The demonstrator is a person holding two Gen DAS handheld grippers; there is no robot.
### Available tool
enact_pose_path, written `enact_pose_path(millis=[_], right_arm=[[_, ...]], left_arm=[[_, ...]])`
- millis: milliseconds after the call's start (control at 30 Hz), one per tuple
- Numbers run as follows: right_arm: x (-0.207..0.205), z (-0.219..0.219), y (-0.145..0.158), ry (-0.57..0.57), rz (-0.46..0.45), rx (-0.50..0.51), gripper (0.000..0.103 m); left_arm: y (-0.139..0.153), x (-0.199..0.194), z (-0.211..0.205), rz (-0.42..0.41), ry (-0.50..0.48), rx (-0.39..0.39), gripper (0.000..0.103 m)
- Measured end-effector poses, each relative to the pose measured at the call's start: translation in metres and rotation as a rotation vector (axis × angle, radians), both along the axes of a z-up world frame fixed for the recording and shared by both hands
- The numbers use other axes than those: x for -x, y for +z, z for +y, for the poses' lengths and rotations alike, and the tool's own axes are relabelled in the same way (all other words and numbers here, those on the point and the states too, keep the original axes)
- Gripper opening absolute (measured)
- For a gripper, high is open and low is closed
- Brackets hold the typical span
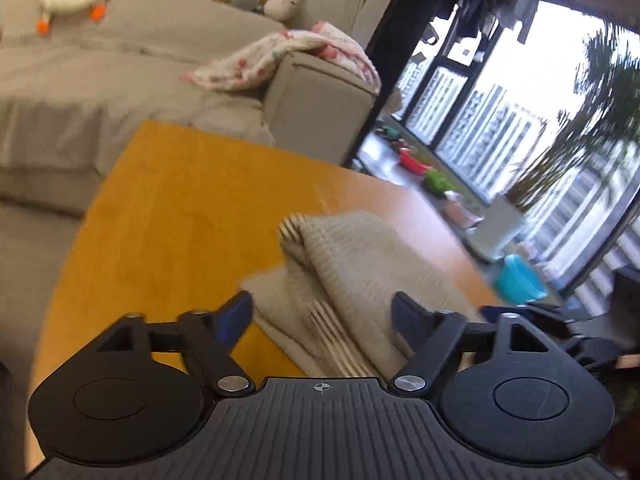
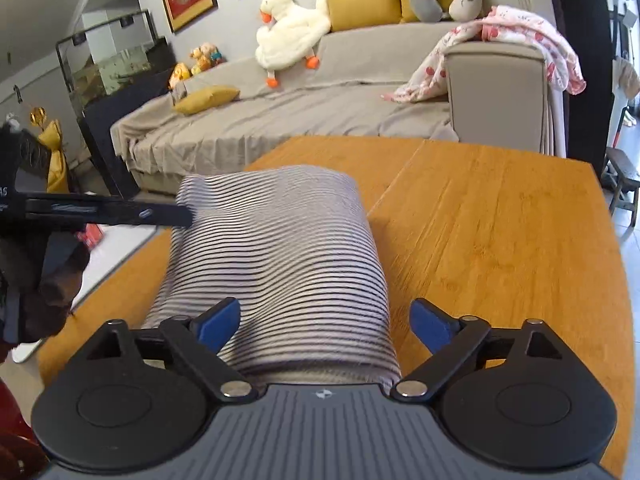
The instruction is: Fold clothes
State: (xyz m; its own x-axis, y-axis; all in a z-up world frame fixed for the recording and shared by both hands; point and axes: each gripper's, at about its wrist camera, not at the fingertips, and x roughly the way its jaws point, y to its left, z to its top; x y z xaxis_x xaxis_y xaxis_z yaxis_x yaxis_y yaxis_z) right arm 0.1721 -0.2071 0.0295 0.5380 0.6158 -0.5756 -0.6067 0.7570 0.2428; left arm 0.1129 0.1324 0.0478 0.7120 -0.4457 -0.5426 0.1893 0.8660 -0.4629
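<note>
Lying on one table [image 2: 500, 220], one striped garment [image 2: 280, 248]

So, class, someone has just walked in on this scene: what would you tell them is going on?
A person is folding clothes on a wooden table, holding a two-finger gripper in each hand. A striped garment lies there already folded into a thick bundle. The right gripper is open, its blue fingers on either side of the bundle's near end. The left gripper is open too, at the garment's other side. Neither grips the cloth right now. A sofa with a plush duck stands behind.
</note>
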Motion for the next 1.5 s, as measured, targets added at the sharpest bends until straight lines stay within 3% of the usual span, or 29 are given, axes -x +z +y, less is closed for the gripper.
enact_pose_path(millis=[67,167,333,467,500,533,633,767,1033,1200,1267,1400,1500], right_arm=[[0.001,-0.011,0.008,0.002,0.019,-0.055,0.098],[-0.01,-0.022,0.014,-0.015,0.049,-0.126,0.098],[-0.052,-0.024,-0.006,-0.064,0.155,-0.208,0.098],[-0.086,-0.01,-0.032,-0.033,0.264,-0.256,0.097],[-0.095,-0.003,-0.036,-0.009,0.283,-0.26,0.093],[-0.102,0.004,-0.038,0.015,0.29,-0.259,0.08],[-0.126,0.028,-0.035,0.054,0.273,-0.248,0.07],[-0.165,0.057,-0.035,0.051,0.259,-0.254,0.066],[-0.227,0.103,-0.037,0.054,0.225,-0.256,0.066],[-0.245,0.115,-0.039,0.049,0.182,-0.226,0.068],[-0.242,0.115,-0.036,0.033,0.143,-0.189,0.073],[-0.211,0.097,-0.017,0.009,0.016,-0.116,0.075],[-0.183,0.095,0.002,0.024,-0.124,-0.054,0.074]], left_arm=[[-0.008,0.003,-0.005,0.062,-0.033,0.082,0.089],[-0.028,-0.006,-0.024,0.133,-0.091,0.143,0.089],[-0.05,-0.036,-0.04,0.143,-0.099,0.091,0.079],[-0.051,-0.058,-0.026,0.139,-0.104,0.082,0.073],[-0.051,-0.063,-0.023,0.134,-0.107,0.071,0.072],[-0.05,-0.07,-0.02,0.129,-0.109,0.059,0.07],[-0.044,-0.098,-0.009,0.109,-0.09,0.016,0.067],[-0.037,-0.134,0.007,0.082,-0.063,-0.039,0.064],[-0.038,-0.162,0.037,0.052,-0.019,-0.033,0.064],[-0.043,-0.178,0.041,0.03,-0.016,-0.028,0.066],[-0.034,-0.178,0.046,0.028,-0.018,-0.029,0.067],[0.01,-0.155,0.049,-0.136,-0.001,-0.114,0.065],[0.04,-0.157,0.038,-0.249,-0.036,-0.119,0.068]])
